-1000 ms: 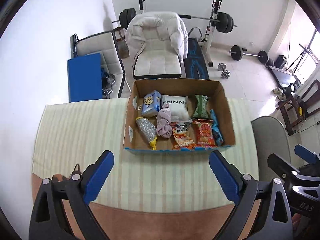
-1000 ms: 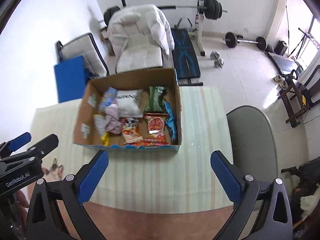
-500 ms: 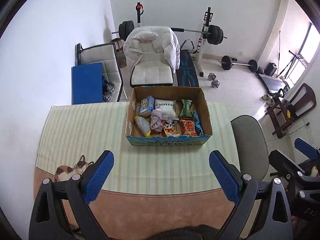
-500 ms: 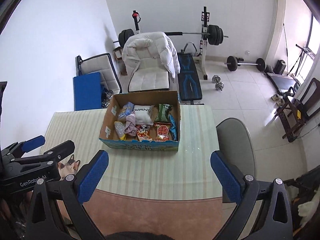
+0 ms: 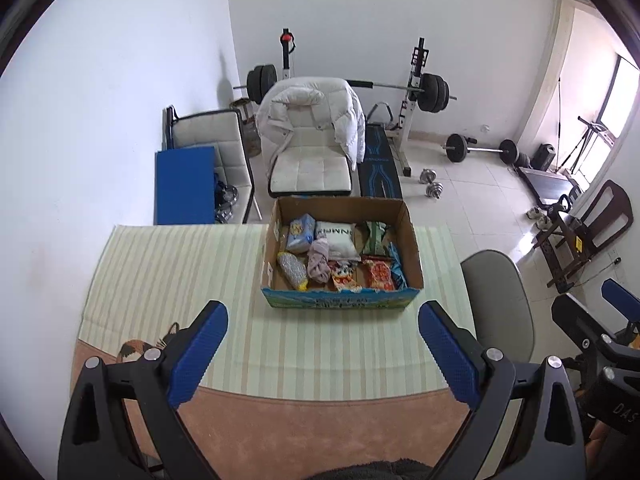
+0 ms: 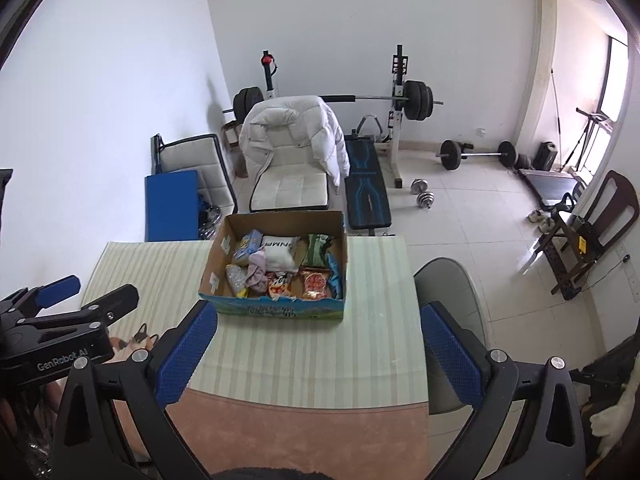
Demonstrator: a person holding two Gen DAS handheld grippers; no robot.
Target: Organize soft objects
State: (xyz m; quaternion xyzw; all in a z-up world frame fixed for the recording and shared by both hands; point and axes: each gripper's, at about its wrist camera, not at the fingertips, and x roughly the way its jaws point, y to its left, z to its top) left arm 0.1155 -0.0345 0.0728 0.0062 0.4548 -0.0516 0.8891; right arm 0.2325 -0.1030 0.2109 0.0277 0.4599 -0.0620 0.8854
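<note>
both grippers have pulled back and up from the cardboard box [image 5: 340,300], which now looks smaller and farther off than a second ago. left gripper [image 5: 322,354] jaws spread wide, holding nothing. right gripper [image 6: 318,354] same, wide apart and empty. box sits on the striped tablecloth [image 5: 180,272], far side of the table, with snack bags [image 5: 378,276], a white pillow pack [image 5: 336,240] and a pink cloth [image 5: 318,262] inside.

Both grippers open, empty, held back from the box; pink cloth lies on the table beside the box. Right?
Not quite. The pink cloth lies inside the box, among the snack packs, as the left wrist view shows. Left gripper and right gripper are open, empty, short of the box.
</note>
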